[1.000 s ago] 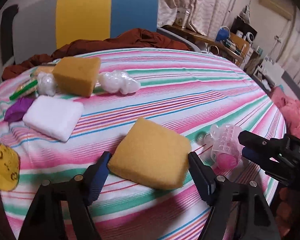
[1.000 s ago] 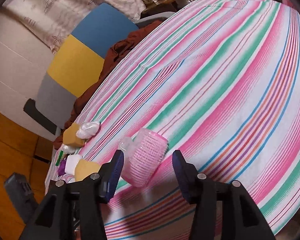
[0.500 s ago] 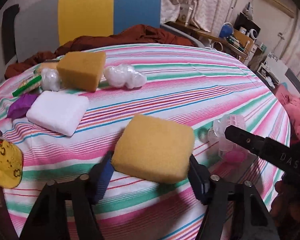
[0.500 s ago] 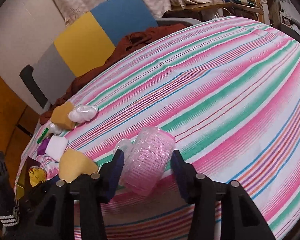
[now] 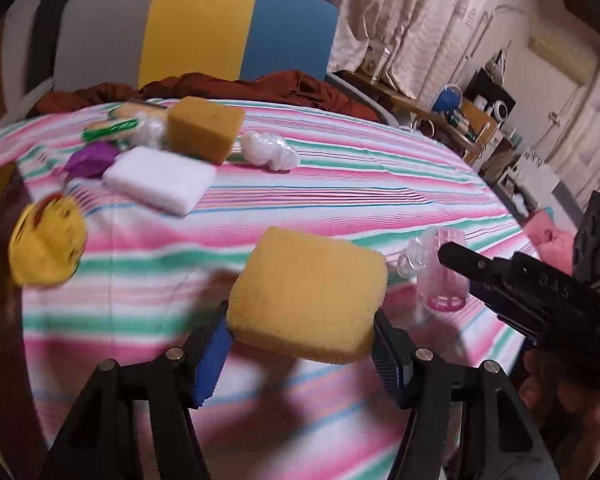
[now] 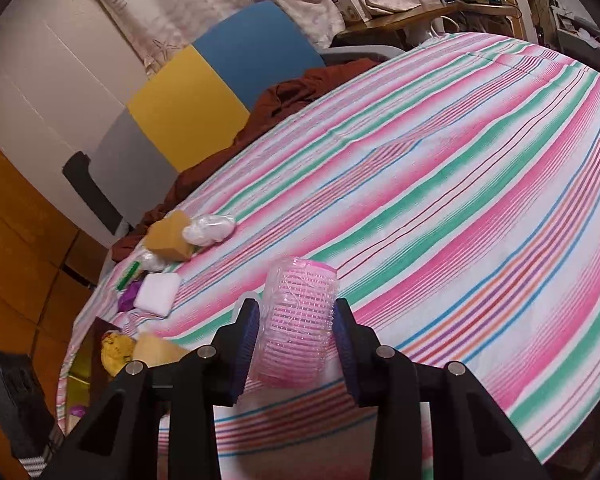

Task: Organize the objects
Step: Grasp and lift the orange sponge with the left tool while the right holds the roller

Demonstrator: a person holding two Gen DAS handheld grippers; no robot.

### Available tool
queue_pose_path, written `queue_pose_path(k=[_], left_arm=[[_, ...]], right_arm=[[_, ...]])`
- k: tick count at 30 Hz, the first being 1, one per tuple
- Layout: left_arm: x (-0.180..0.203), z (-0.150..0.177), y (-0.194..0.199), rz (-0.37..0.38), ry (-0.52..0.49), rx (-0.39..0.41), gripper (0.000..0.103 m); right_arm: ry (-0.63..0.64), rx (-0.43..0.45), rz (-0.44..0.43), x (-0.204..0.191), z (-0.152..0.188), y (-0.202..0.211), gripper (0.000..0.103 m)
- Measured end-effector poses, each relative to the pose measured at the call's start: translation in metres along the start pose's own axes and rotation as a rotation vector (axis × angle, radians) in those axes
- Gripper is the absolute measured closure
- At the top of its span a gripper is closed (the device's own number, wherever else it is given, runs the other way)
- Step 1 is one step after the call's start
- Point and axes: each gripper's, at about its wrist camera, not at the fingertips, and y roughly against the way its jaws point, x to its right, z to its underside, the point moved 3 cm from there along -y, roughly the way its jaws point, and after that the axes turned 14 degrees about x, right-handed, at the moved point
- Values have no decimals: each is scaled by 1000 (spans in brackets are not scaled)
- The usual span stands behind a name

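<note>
My left gripper (image 5: 302,346) holds a yellow sponge (image 5: 306,292) between its blue pads, just above the striped bedspread (image 5: 380,196). Its jaws are closing, and the pads press the sponge's sides. In the right wrist view, my right gripper (image 6: 296,334) grips a pink hair roller (image 6: 298,316) in clear wrapping, lifted off the spread. Those jaws are closing too. The roller (image 5: 446,276) also shows in the left wrist view, beside one black finger (image 5: 484,270) of the right gripper.
At the far left of the bed lie a second sponge (image 5: 204,130), a white foam block (image 5: 160,178), a white plastic wad (image 5: 270,150), a purple scrap (image 5: 90,160) and a yellow emoji toy (image 5: 46,240). Brown cloth (image 5: 260,88) lies by the headboard (image 5: 200,28).
Both grippers narrowed onto their objects and rose. The sponge and the roller, which lay on the spread, now hang between the pads. Both views shifted sideways.
</note>
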Motion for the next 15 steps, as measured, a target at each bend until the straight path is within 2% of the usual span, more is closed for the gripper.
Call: queue_pose_path(k=[7, 15], left_arm=[[-18, -10, 57, -1, 48, 97, 38], [-79, -30, 111, -96, 148, 184, 38]], right_arm=[[65, -8, -108, -52, 10, 17, 66], [151, -60, -256, -129, 39, 24, 66]])
